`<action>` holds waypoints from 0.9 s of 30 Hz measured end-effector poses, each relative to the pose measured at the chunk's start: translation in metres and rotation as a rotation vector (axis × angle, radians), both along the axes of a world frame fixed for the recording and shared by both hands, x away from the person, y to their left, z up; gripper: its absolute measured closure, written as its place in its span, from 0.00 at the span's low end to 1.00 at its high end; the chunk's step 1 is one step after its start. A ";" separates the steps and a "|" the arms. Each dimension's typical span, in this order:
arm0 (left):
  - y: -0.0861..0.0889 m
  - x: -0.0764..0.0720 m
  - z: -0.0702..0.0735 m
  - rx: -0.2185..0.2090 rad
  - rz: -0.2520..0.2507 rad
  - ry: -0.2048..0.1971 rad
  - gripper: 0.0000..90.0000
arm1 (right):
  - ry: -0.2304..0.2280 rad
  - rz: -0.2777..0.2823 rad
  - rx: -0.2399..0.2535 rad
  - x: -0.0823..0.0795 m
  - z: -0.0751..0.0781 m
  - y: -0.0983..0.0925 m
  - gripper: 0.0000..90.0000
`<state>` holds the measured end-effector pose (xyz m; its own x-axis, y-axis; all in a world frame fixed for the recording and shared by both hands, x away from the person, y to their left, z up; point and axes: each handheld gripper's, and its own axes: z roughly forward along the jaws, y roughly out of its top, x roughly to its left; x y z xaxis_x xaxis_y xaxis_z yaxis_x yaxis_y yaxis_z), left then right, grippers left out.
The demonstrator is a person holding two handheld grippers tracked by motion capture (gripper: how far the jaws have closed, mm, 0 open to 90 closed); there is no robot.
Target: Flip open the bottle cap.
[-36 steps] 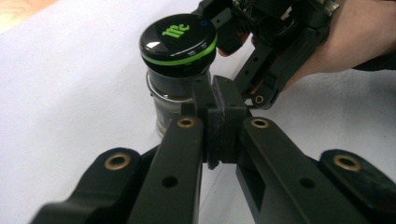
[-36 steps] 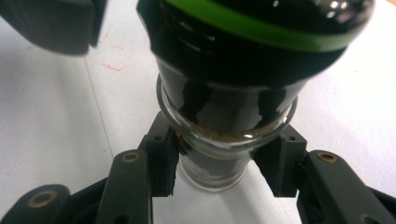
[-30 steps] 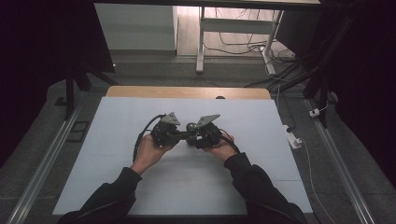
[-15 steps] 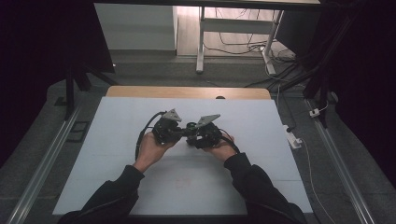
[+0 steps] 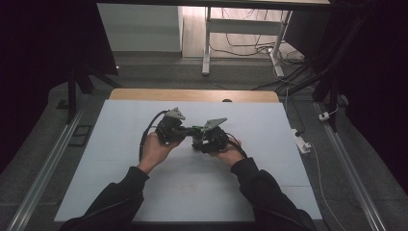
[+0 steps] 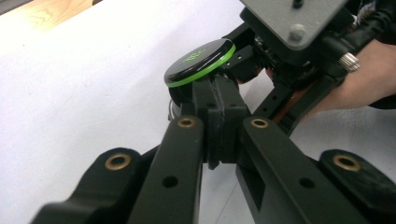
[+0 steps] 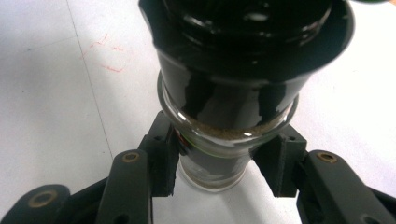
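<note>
Jaws, both sets, were clamped when this entry was taken. Your right gripper [image 7: 219,184] held a small round glass jar [image 7: 224,140] by its clear lower wall, one matte black pad pressed against each side; a thin band of fine tan powder lay inside against the glass, and a glossy black flared collar spread above it toward 12 o'clock. Your left gripper [image 6: 219,130] pinched the jar's cap assembly, its two ribbed black pads [image 6: 201,116] drawn in narrow on a dark block below a flat round lid [image 6: 201,56]: shiny black on top, edged with a bright green ring and bearing a small green mark.

Seen from the high view, you held the left gripper [image 5: 179,132] and right gripper [image 5: 198,139] nose to nose, the jar between them at table centre.

Table [image 5: 120,159]: smooth, pale, matte sheet, with a bare wooden strip [image 5: 144,95] along its 12 o'clock edge. Faint red scribble [image 7: 109,53] on the sheet, at 10 o'clock from the jar in the right gripper view.
</note>
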<state>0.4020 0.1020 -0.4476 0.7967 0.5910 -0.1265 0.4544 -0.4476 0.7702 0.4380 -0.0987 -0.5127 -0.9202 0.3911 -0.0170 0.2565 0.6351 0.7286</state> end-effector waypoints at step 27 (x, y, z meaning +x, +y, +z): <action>0.003 0.019 0.006 -0.018 0.040 0.025 0.93 | -0.016 0.007 -0.010 -0.001 0.000 0.000 0.59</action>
<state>0.4206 0.1054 -0.4418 0.7688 0.6198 -0.1574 0.4909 -0.4145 0.7663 0.4369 -0.0983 -0.5126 -0.9227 0.3840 -0.0355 0.2403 0.6446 0.7258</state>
